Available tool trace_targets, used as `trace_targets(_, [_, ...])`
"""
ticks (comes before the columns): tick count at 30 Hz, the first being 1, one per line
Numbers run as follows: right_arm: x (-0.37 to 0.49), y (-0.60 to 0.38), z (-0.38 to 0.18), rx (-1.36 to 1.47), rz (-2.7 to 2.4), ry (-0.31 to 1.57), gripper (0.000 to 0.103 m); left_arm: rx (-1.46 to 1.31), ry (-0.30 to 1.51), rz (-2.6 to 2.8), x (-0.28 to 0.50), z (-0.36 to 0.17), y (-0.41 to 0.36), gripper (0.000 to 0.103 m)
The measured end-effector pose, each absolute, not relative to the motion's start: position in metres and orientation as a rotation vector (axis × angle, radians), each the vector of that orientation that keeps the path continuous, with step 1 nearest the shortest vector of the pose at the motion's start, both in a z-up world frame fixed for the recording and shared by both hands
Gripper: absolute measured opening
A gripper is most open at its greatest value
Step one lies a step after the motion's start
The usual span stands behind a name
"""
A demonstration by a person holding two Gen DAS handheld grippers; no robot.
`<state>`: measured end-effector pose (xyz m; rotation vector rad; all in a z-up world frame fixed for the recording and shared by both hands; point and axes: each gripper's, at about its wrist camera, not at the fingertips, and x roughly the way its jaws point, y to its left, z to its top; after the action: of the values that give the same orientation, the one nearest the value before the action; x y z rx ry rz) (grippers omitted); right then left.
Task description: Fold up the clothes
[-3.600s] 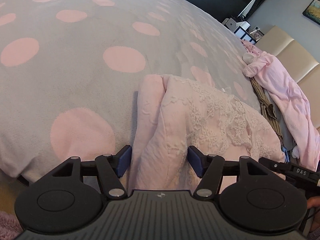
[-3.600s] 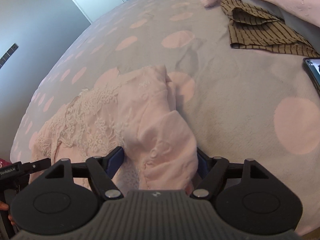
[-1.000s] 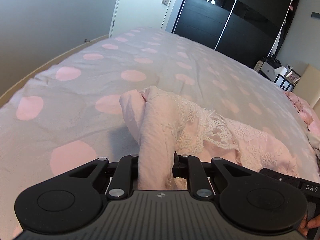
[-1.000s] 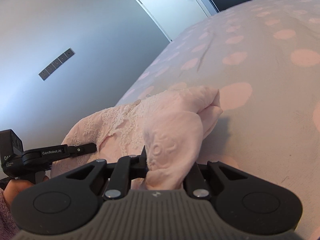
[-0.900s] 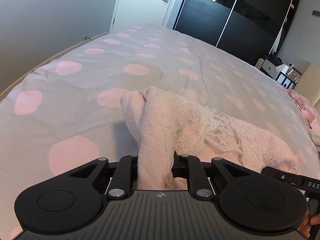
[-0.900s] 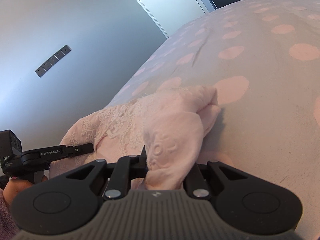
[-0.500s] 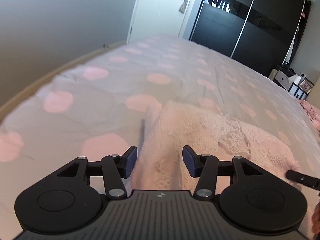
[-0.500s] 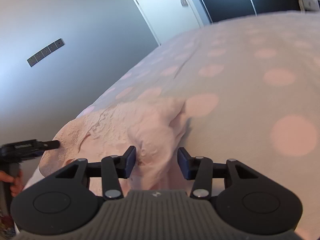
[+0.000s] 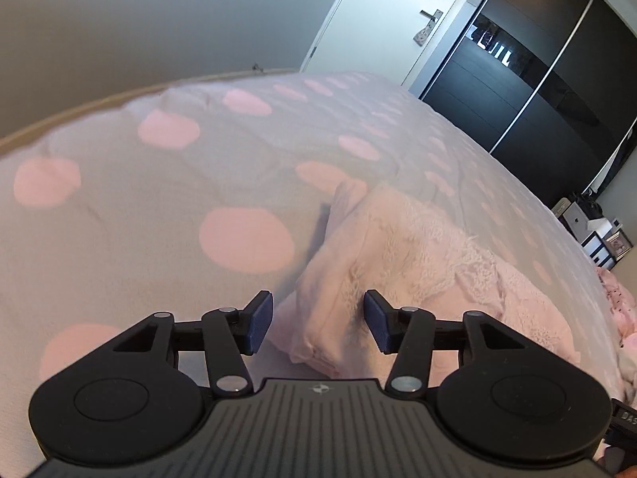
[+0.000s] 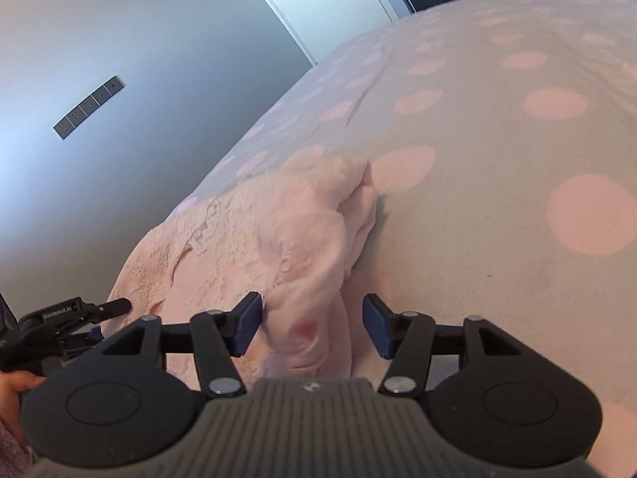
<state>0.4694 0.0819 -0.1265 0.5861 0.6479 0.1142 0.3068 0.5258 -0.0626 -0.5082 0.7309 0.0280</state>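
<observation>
One pink lace garment (image 9: pixel 418 247) lay on the polka-dot bed (image 9: pixel 119 215), directly ahead of both grippers. The left gripper (image 9: pixel 318 320) had its jaws spread, cloth between them ungripped; the right gripper (image 10: pixel 312 324) likewise stood wide over a fold.

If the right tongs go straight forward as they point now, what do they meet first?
Most likely the pink lace garment: its bunched fold lies between the open jaws of the right tongs, ahead of the dotted bedspread.
</observation>
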Motion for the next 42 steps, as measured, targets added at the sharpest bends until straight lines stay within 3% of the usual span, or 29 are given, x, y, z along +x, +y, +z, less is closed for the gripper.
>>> trace_targets(3, [0.479,0.087,-0.138,0.625,0.146,0.665,0.051,-0.521,0.734,0.007,0.312,-0.075,0.521,0.044])
trace_targets(4, [0.482,0.089,-0.142,0.646,0.161,0.668,0.046,-0.526,0.727,0.000,0.313,-0.078,0.519,0.041])
trace_targets(5, [0.484,0.090,-0.145,0.662,0.176,0.666,0.034,-0.526,0.714,-0.006,0.314,-0.079,0.518,0.038])
trace_targets(7, [0.489,0.093,-0.146,0.668,0.185,0.662,0.025,-0.534,0.692,-0.009,0.313,-0.079,0.518,0.020])
trace_targets(9, [0.487,0.095,-0.142,0.662,0.195,0.643,0.018,-0.527,0.674,-0.021,0.310,-0.073,0.521,0.013])
trace_targets(24, [0.412,0.136,-0.064,0.671,0.287,0.616,0.013,-0.407,0.645,-0.034,0.231,0.019,0.526,0.009])
trace_targets(33, [0.442,0.121,-0.072,0.573,0.213,0.574,0.013,-0.406,0.612,-0.017,0.274,0.000,0.524,0.009])
trace_targets(42, [0.460,0.103,-0.107,0.562,0.201,0.603,0.014,-0.482,0.652,-0.010,0.303,-0.070,0.527,0.013])
